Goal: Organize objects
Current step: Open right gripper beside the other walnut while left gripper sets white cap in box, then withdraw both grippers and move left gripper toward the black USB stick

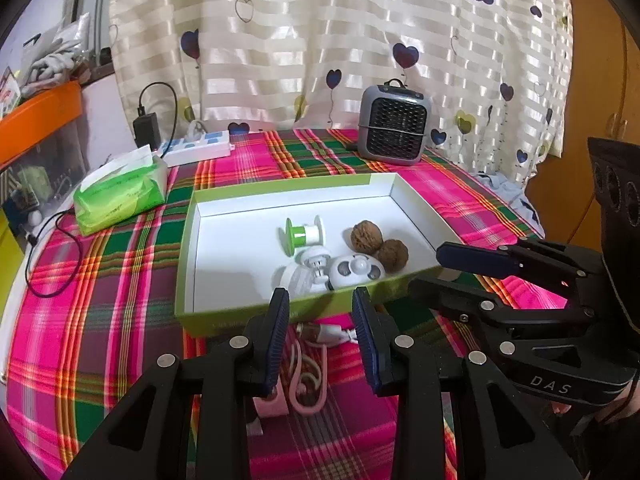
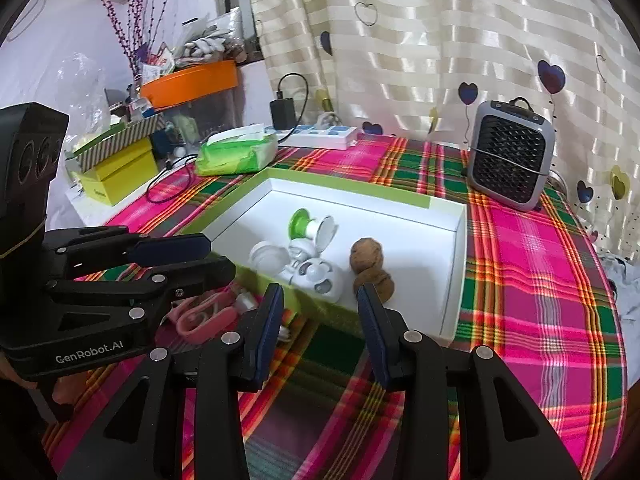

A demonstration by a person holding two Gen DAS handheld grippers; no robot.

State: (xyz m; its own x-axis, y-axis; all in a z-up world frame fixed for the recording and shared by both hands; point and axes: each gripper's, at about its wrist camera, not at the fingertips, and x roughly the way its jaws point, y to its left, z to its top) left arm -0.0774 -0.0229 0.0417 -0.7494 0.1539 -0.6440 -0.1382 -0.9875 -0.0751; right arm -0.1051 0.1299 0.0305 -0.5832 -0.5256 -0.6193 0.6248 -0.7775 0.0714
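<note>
Left wrist view: the left gripper (image 1: 322, 304) hangs over the near side of a plaid-covered tabletop (image 1: 100, 280), its blue-padded jaws spread apart with nothing between them. Beneath it, just outside the near wall of a shallow green-edged box (image 1: 188, 236), lies a pink and white cable (image 1: 308, 376) on the cloth. Inside the box sit a green and white spool (image 1: 302, 234), two walnuts (image 1: 378, 246) touching each other, and a cluster of white plastic gadgets (image 1: 336, 272) close to the near wall. The right gripper (image 1: 460, 268) reaches in from the right, over the box's near right corner; its jaws stand parted and empty.

Right wrist view: the right gripper (image 2: 320, 304) hovers above the cloth at the box's near side, jaws released, gripping nothing, with the walnuts (image 2: 370, 268) and white gadgets (image 2: 316, 276) showing beyond its fingertips. The left gripper (image 2: 200, 258) enters from the left above the pink cable (image 2: 204, 316). Toward the far edge of the tabletop stand a grey fan heater (image 2: 510, 160) near the right corner, a green tissue pack (image 2: 236, 154) and a white power strip (image 2: 320, 134) toward the left, all before a striped heart-print curtain (image 2: 440, 40).
</note>
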